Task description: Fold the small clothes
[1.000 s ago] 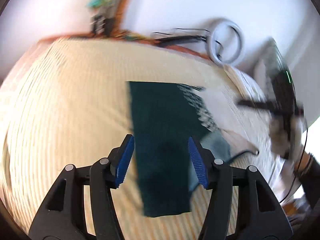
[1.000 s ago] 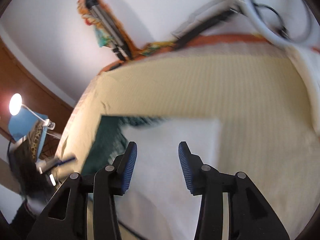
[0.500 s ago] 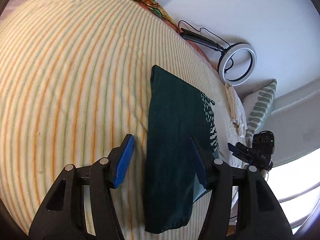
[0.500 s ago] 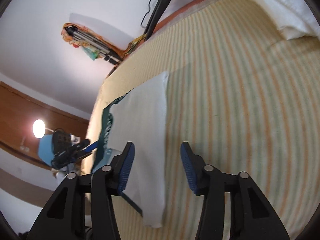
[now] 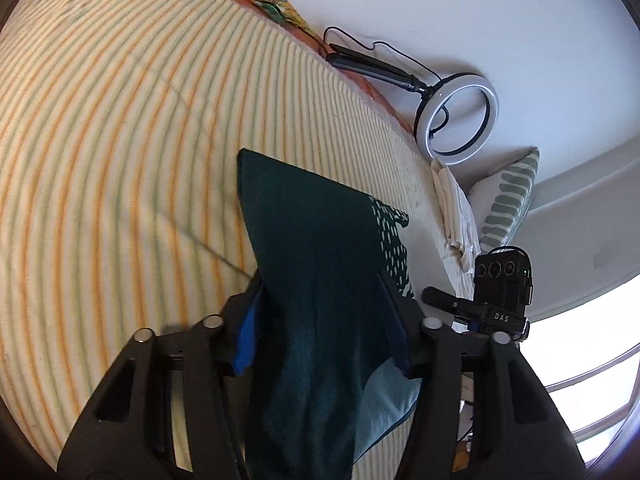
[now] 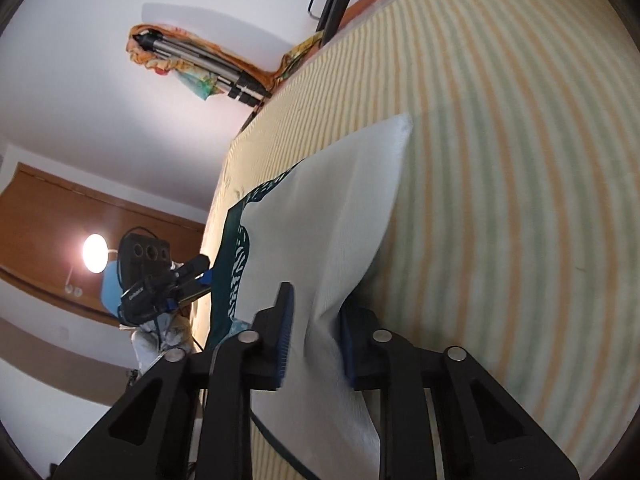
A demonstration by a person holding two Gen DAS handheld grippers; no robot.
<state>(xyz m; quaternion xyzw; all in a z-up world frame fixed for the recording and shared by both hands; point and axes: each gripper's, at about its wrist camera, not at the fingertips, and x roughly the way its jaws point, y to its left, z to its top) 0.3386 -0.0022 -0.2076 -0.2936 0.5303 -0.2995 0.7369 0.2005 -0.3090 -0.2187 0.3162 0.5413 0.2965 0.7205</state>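
A small garment lies folded into a long strip on the striped bed. Its dark green half [image 5: 308, 248] shows in the left wrist view, its white half [image 6: 340, 208] in the right wrist view, with a green-and-white patterned band between them. My left gripper [image 5: 324, 320] has its jaws apart around the near end of the green part, and cloth fills the gap. My right gripper [image 6: 314, 332] is closed in on the near end of the white part, and the cloth puckers between the blue pads [image 6: 286, 328].
The striped bedcover [image 5: 120, 140] spreads wide on both sides. A ring light [image 5: 460, 120] on a stand, folded white cloth [image 5: 452, 208] and a patterned pillow [image 5: 508, 196] lie along the far edge. A tripod [image 6: 208, 64] leans on the wall.
Both grippers have moved down and forward onto the garment's near end. The right jaws have narrowed onto the white cloth. The green cloth now sits between the left jaws.
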